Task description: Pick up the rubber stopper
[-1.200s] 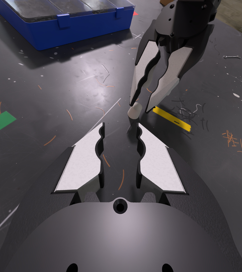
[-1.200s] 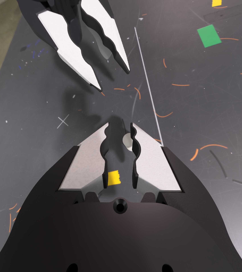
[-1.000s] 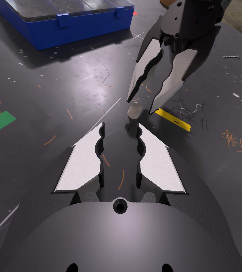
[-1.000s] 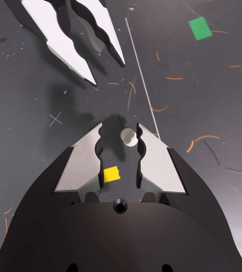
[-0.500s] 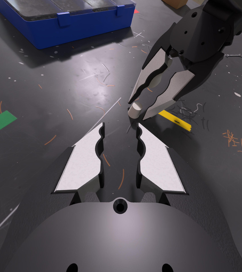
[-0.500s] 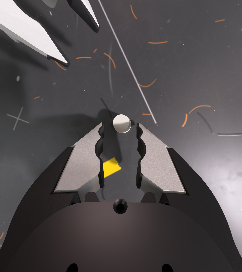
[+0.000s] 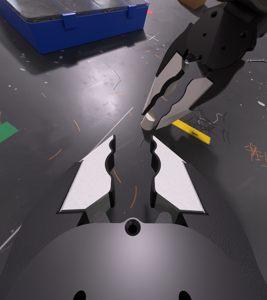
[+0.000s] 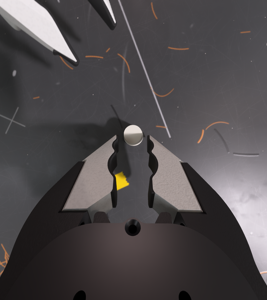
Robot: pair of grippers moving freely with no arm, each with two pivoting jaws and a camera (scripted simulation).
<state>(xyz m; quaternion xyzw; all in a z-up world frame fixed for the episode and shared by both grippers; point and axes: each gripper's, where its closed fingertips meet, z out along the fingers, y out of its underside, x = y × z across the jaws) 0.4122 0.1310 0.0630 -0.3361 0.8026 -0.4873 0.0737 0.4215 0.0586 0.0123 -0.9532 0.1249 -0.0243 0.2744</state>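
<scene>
Right wrist view, right claw (image 8: 132,136) seen parted with nothing gripped, pale rubber stopper (image 8: 133,135) stood upright on the dark table (image 8: 210,81) between its tips, contact seemingly not made, left claw (image 7: 132,136) held parted and empty just beside

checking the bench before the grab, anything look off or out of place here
Nothing looks damaged or spilled. The rubber stopper stands upright on the table, between the open tips of the right tool. The table is scuffed, with orange and dark shavings, tape scraps and a loose screw scattered about. The blue box is latched shut.
</scene>
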